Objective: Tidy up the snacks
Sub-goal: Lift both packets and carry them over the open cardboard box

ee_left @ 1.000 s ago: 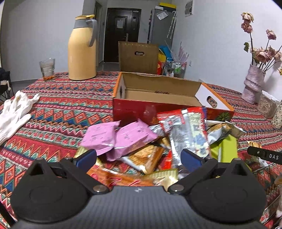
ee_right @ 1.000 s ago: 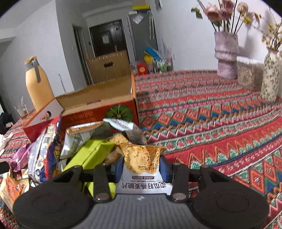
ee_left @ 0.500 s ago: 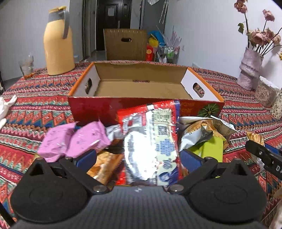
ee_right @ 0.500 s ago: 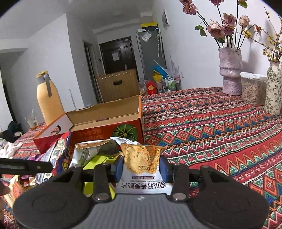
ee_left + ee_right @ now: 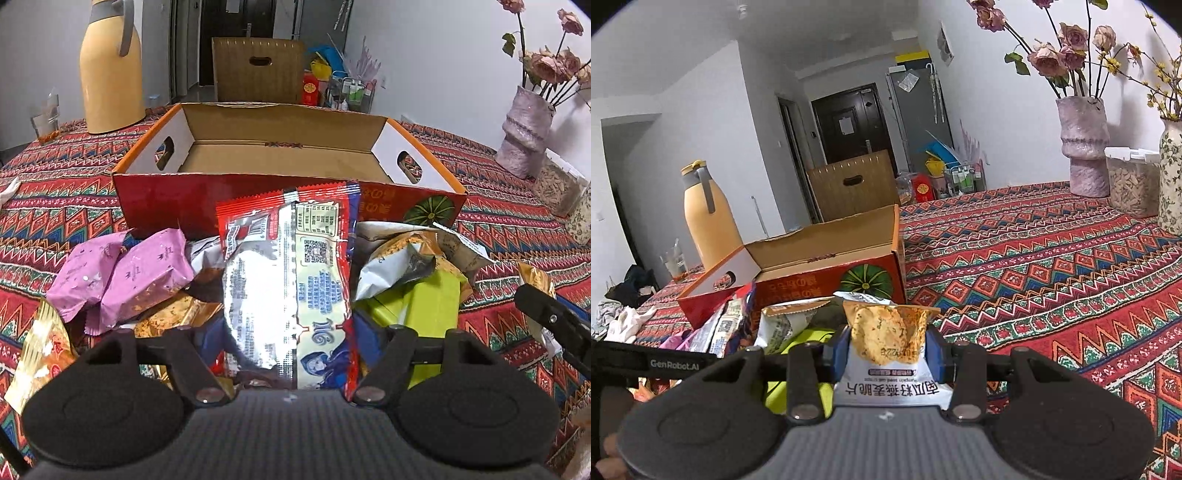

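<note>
My left gripper [image 5: 286, 332] is shut on a red and silver snack packet [image 5: 291, 280], held upright over the snack pile. Two pink packets [image 5: 122, 275] and a green packet [image 5: 417, 306] lie around it. My right gripper [image 5: 886, 350] is shut on a white and gold oat crisp packet [image 5: 888, 343], lifted above the pile. The open red cardboard box [image 5: 166, 199] stands just behind the pile with nothing inside; it also shows in the right wrist view [image 5: 827, 273].
A yellow thermos [image 5: 110, 70] and a glass [image 5: 46, 122] stand at the back left. Vases with dried flowers [image 5: 1082, 147] and a clear container [image 5: 1130, 181] stand at the right. White gloves [image 5: 624, 325] lie at the left.
My left gripper has closed on the red and silver packet and moved right to face the box. My right gripper has risen with the oat crisp packet in it.
</note>
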A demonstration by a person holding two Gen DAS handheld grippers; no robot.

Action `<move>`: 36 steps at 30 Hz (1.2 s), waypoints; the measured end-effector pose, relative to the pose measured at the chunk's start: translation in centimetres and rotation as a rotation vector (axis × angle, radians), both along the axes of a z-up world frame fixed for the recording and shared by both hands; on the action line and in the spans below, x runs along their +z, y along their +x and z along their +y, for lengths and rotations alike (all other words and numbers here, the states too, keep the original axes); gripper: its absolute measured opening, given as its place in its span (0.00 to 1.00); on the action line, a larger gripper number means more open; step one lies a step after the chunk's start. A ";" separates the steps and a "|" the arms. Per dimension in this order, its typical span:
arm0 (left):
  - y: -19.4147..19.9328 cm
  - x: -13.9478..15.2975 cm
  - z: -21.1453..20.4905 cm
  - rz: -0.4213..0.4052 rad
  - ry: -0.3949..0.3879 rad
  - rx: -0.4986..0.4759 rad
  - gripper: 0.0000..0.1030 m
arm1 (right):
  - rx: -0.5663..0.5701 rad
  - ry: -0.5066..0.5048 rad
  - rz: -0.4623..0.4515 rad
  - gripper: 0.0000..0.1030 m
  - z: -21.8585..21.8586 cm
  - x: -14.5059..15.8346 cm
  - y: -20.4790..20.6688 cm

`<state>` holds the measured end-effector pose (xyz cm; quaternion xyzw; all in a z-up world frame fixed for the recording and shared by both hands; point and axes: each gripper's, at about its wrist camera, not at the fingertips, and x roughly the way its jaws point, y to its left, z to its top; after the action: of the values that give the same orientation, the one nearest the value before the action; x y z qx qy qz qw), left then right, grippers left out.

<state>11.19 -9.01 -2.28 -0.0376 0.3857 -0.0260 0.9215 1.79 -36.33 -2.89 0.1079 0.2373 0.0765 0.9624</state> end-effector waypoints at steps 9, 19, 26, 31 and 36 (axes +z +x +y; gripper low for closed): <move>-0.4 0.6 0.8 -0.005 -0.019 -0.007 0.60 | 0.000 -0.029 -0.011 0.40 0.9 0.8 -0.8; -1.7 3.8 2.4 -0.101 -0.027 -0.016 0.60 | 0.006 -0.073 -0.048 0.40 2.6 2.6 -1.3; -1.1 7.1 3.7 -0.173 -0.017 -0.010 0.60 | 0.016 -0.101 -0.089 0.40 4.0 4.6 0.0; 0.7 9.3 4.7 -0.204 -0.011 0.003 0.60 | 0.026 -0.109 -0.118 0.40 4.9 6.2 2.0; 3.6 11.1 5.9 -0.219 -0.009 0.038 0.60 | 0.035 -0.110 -0.141 0.40 5.8 7.8 5.0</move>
<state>14.75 -3.12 8.83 -0.0458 0.2817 -0.0144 0.9583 6.81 -30.49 4.91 0.0453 0.1748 0.0875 0.9797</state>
